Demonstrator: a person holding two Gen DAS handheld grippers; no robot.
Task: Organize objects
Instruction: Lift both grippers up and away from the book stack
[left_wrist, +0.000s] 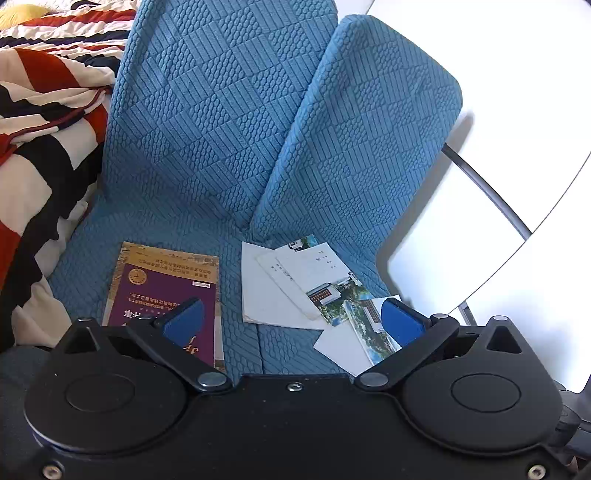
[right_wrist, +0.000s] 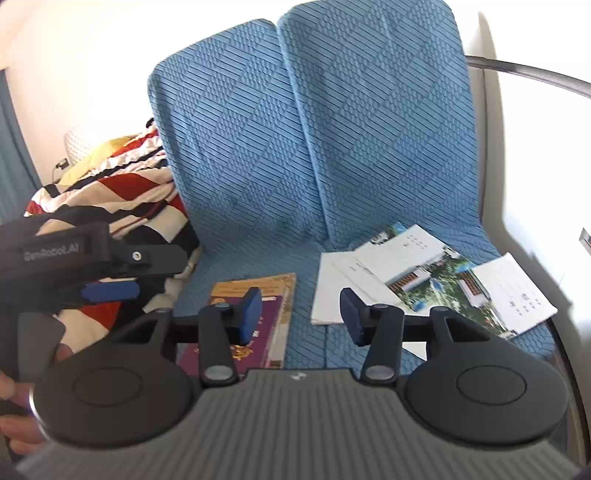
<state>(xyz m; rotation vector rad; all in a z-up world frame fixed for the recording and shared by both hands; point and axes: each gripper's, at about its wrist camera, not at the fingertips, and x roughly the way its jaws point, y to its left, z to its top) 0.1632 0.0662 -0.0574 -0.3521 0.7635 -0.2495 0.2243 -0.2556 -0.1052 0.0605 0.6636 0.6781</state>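
A purple booklet with a gold border (left_wrist: 166, 291) (right_wrist: 271, 317) lies flat on the blue sofa seat (left_wrist: 236, 236) (right_wrist: 306, 291). To its right lie several loose papers: a white sheet (left_wrist: 266, 295) (right_wrist: 332, 291), photo leaflets (left_wrist: 332, 291) (right_wrist: 424, 273) and one more leaflet (right_wrist: 513, 291) at the seat's right end. My left gripper (left_wrist: 291, 321) hovers wide open over the gap between booklet and papers, holding nothing. My right gripper (right_wrist: 301, 315) stands open and empty over the same gap. The left gripper's finger (right_wrist: 110, 291) shows at the left of the right wrist view.
A red, black and white striped quilt (left_wrist: 37, 147) (right_wrist: 122, 199) is heaped at the seat's left end. Two upright blue back cushions (left_wrist: 229, 110) (right_wrist: 332, 129) close off the rear. A white armrest (left_wrist: 480, 240) and a metal bar (left_wrist: 480, 184) border the right. A hand (right_wrist: 14, 424) shows lower left.
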